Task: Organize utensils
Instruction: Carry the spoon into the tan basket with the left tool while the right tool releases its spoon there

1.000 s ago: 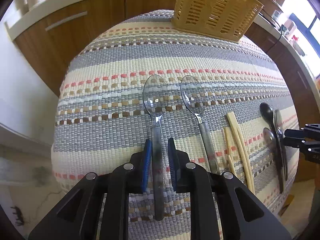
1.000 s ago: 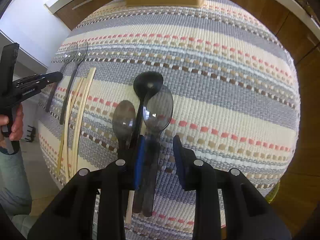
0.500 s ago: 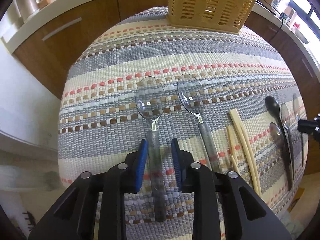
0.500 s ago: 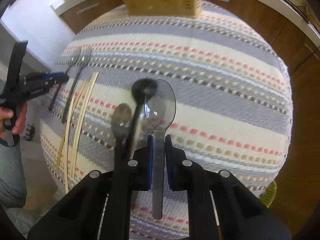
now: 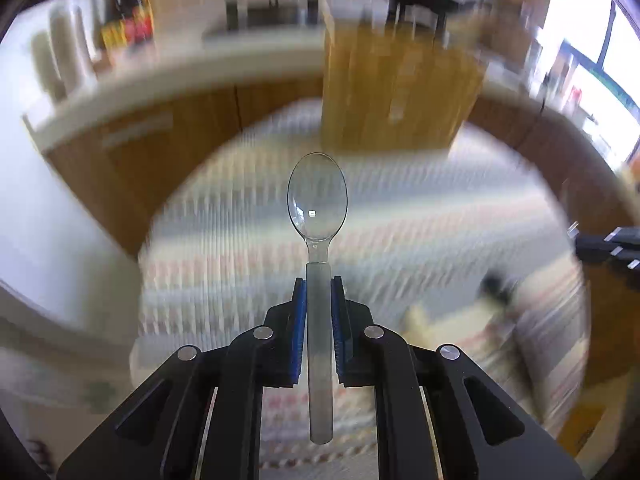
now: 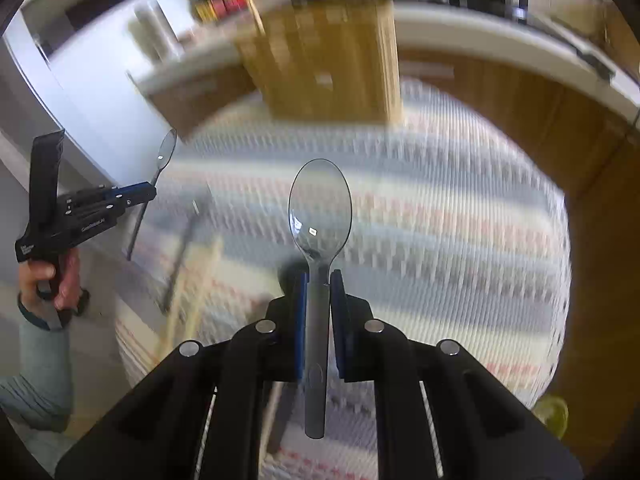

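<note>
My left gripper (image 5: 319,280) holds a clear plastic spoon (image 5: 317,198) by its frosted handle, bowl pointing up and forward. Its jaws are closing and the blue pads press on the handle. My right gripper (image 6: 319,276) is shut on a smoky clear spoon (image 6: 320,200) in the same way. Both spoons hang above the striped cloth (image 6: 440,208). The right wrist view also shows the left gripper (image 6: 150,192) at the left with its spoon (image 6: 166,152). A yellow slotted basket (image 5: 400,92) stands at the far end of the cloth.
Pale chopsticks (image 6: 204,276) and a dark spoon (image 5: 494,282) lie blurred on the cloth. A person's hand (image 6: 52,276) grips the left tool. Wooden cabinets and a white counter (image 6: 500,44) with bottles lie beyond the basket (image 6: 324,64).
Both grippers have risen off the cloth, each lifting a spoon. The left pads have closed onto the handle. The views have tipped up toward the basket and counter.
</note>
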Tool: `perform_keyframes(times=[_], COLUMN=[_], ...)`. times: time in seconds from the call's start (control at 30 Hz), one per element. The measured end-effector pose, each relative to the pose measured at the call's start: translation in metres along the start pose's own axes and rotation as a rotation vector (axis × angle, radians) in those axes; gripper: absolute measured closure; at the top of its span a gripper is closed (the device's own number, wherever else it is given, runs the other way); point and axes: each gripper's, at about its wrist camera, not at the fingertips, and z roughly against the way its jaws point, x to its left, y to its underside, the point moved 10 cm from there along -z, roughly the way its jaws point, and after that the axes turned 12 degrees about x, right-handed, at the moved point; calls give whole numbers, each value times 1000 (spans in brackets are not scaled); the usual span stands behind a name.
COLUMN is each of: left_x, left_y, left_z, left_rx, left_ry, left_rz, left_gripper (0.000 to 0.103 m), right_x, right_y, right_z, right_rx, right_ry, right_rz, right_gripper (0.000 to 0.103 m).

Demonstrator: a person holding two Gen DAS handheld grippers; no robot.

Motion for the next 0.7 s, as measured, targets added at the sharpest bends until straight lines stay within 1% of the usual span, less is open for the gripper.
perform_keyframes(times=[0.03,0.1,0.2,0.23,0.3,0.37,0.4,0.47,0.53,0.6,0.63,0.7], left_x=[-4,-13,-28,-32,-39,-47,-48,-50,-48,-46,-44,-41], left_y=[-11,-46,-94,-105,-139,-161,-177,-191,-208,-222,-223,-230], left_z=[13,46,79,85,95,96,92,86,75,57,53,36], left_rx=[-45,-166,-308,-343,-434,-495,-528,-567,-612,-625,-629,-635], left_ry=[9,32,85,95,107,132,142,157,188,208,212,205], left_rz=[1,7,21,22,28,33,44,54,62,79,85,103], left_gripper=[93,93,93,93,93,93,93,93,93,93,93,93], right_x=[1,3,4,3,1,0,-1,-5,-11,-17,-20,-27], right_y=[-11,-37,-77,-89,-114,-144,-153,-177,-200,-221,-231,-245], right_z=[9,32,60,68,82,95,97,102,107,105,102,95], right_rx=[-34,-126,-252,-287,-361,-444,-470,-537,-599,-642,-659,-680], right_ry=[-4,-2,-5,-6,-1,4,3,13,42,67,73,88], right_rz=[5,21,31,30,34,35,32,26,27,19,18,9], right_gripper=[93,93,93,93,93,93,93,93,93,93,93,93])
